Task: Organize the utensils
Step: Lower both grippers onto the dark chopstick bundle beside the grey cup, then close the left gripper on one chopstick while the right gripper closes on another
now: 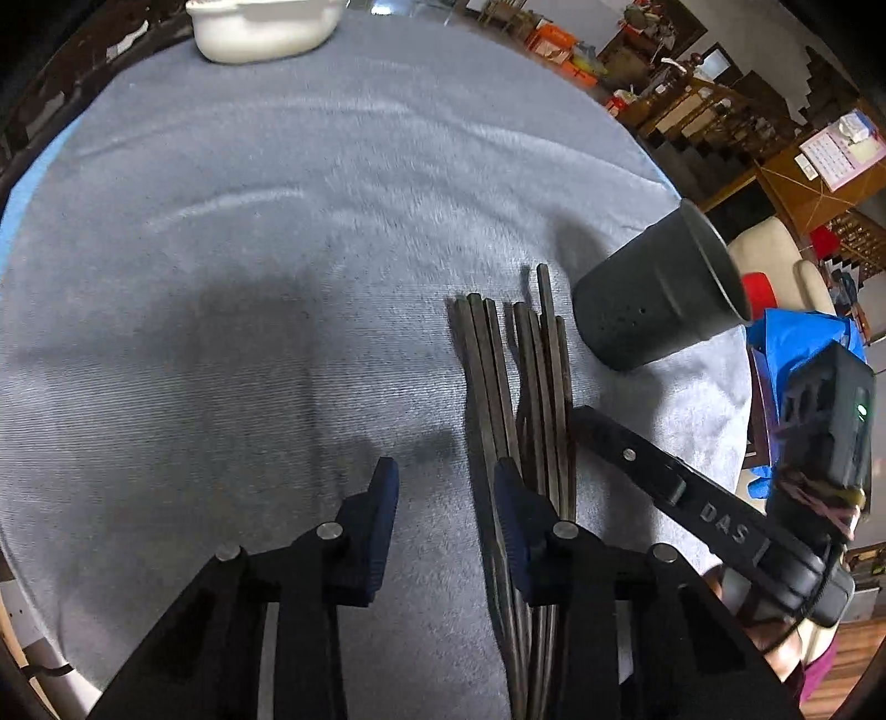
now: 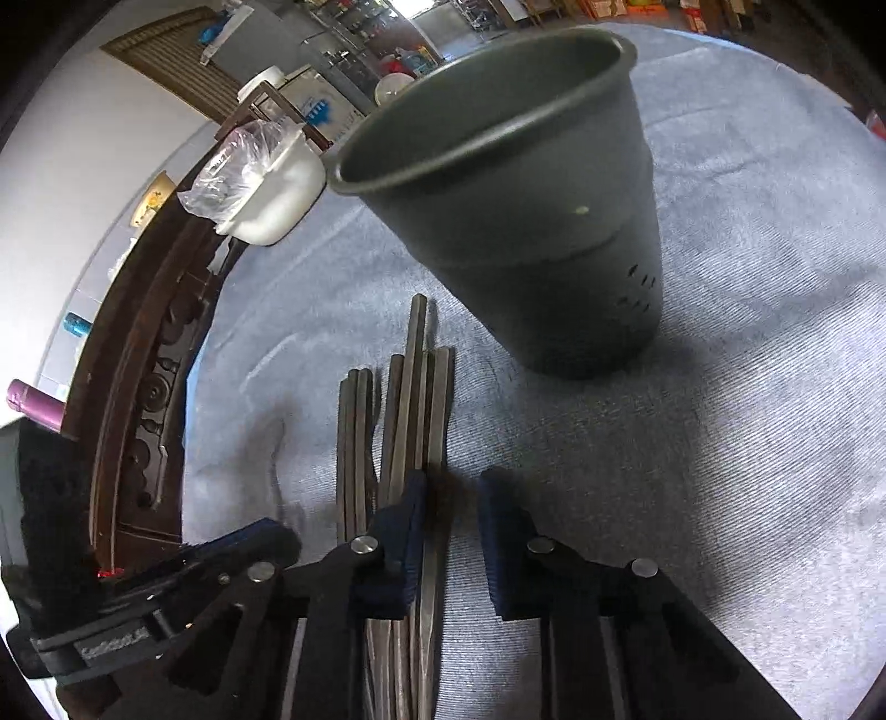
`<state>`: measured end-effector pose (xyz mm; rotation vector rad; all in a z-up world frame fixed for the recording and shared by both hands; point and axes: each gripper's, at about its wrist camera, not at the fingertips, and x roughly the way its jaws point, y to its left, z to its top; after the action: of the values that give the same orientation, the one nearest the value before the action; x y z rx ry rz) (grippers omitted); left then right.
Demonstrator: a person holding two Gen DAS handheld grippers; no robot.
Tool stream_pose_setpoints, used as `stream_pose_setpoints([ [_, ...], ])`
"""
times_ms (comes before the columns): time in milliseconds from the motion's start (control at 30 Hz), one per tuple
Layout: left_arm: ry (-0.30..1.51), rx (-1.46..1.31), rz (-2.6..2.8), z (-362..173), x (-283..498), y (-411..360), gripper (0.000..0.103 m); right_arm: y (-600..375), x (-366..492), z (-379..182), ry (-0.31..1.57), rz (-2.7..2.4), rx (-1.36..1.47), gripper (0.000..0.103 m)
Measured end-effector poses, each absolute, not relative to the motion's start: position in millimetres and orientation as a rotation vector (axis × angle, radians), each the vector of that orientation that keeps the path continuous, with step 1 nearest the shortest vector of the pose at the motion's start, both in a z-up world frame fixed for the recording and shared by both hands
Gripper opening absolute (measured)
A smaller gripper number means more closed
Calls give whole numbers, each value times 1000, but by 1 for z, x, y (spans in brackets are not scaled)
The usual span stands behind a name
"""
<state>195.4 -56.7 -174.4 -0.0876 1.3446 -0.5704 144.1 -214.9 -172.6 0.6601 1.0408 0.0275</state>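
Observation:
Several dark chopsticks (image 1: 520,376) lie side by side on the grey-blue cloth, their ends pointing toward a dark grey utensil cup (image 1: 659,299) that stands upright at the right. My left gripper (image 1: 446,482) is open, its right finger resting at the left side of the bundle. In the right wrist view the chopsticks (image 2: 410,404) run under my open right gripper (image 2: 451,498), one stick lying between its fingers. The cup (image 2: 515,205) stands just beyond them. My right gripper also shows in the left wrist view (image 1: 664,487), beside the bundle.
A white dish (image 1: 260,27) sits at the far edge of the cloth (image 1: 277,221); it also shows in the right wrist view (image 2: 277,183) with clear plastic in it. A dark carved wooden table rim (image 2: 138,387) borders the cloth at left.

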Motion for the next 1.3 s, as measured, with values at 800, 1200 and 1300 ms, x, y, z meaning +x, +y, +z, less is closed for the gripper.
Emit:
stream_pose_setpoints([
  [800,1390,-57,-533,-189,205,-86,36,-209,145,-177,1043,32,642,20],
  [1200,1418,-86,-504,-193,208,-75,33,-200,152,-173,1046,-20,539,23],
  [1300,1417,-80,-496,-193,208,-75,33,-200,150,-173,1033,-17,535,22],
])
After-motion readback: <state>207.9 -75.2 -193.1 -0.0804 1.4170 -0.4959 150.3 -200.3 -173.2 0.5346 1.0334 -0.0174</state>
